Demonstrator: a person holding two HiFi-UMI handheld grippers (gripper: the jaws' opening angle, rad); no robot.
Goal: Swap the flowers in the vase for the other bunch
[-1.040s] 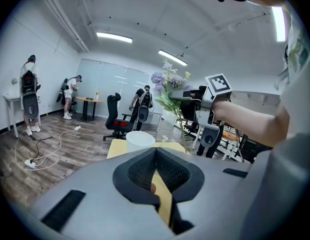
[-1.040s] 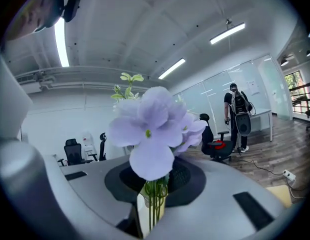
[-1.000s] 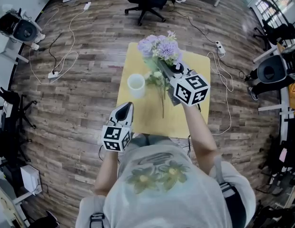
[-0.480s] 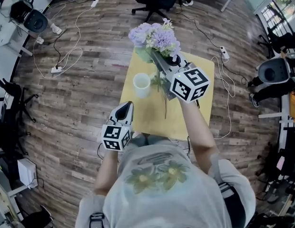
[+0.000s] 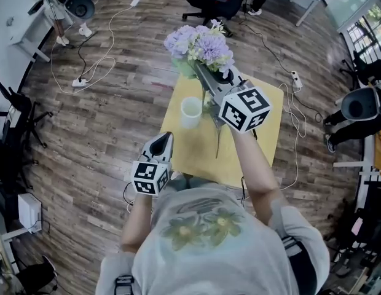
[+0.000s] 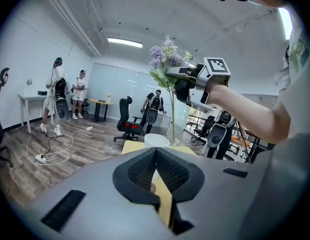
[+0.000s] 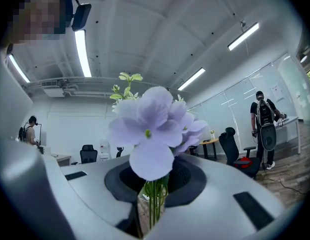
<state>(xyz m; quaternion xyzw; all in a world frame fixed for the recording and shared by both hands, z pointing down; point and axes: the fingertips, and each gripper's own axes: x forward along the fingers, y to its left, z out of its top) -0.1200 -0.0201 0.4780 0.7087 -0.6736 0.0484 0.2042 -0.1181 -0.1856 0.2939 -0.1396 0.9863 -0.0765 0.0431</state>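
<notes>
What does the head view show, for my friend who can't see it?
Seen from above, the right gripper holds a bunch of purple flowers by the stems, over a yellow table. A white vase stands empty on the table, and the left gripper is shut near the person's body.

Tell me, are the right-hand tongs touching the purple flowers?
Touching. The right gripper view shows the right tongs closed on the green stems of the purple flowers, with no gap on either side.

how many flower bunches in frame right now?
1. The purple bunch is clamped by its stems in the right gripper, above the yellow table, with its stems hanging beside the white vase. A second bunch may be hidden under that gripper and arm.
</notes>
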